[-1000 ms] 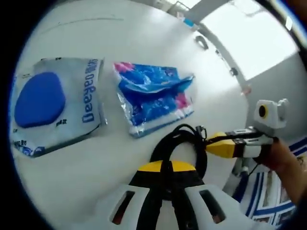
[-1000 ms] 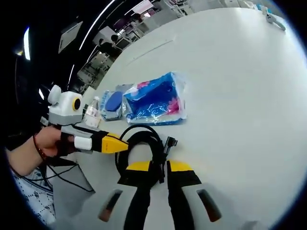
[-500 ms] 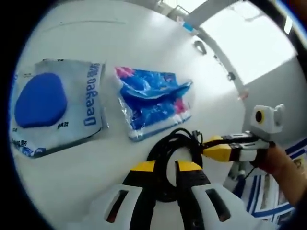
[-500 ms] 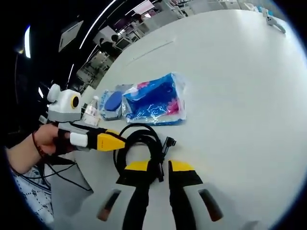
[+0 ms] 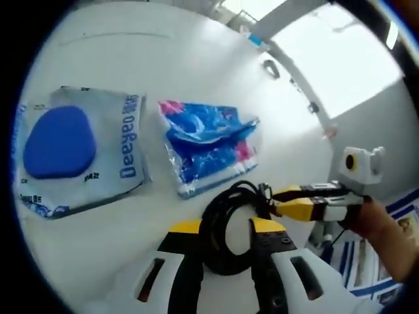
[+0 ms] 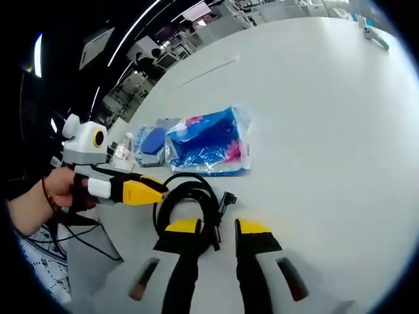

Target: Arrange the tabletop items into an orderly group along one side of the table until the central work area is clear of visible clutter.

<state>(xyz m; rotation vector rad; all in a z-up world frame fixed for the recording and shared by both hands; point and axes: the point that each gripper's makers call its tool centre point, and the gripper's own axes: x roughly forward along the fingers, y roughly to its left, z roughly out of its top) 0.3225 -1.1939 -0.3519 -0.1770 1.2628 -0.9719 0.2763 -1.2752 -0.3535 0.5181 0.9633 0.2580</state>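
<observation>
Left gripper view: both hand-held grippers point(image 5: 224, 229) point(image 6: 216, 227) gape over the black cable coil point(image 5: 229, 212).

This looks like a lab or open-plan workroom; a big bare white table point(image 6: 314, 118) runs across; behind it stand crowded rows of desks and equipment point(image 6: 196, 29); strip lights point(image 6: 134, 29) glow on a dark ceiling.

In your left gripper view you are looking at one readable word, "Deeyeo", running in blue letters sideways along the right edge of the grey wipes pack point(image 5: 78, 154) at about nine o'clock, while the smaller print on it is staying too small to read.
</observation>
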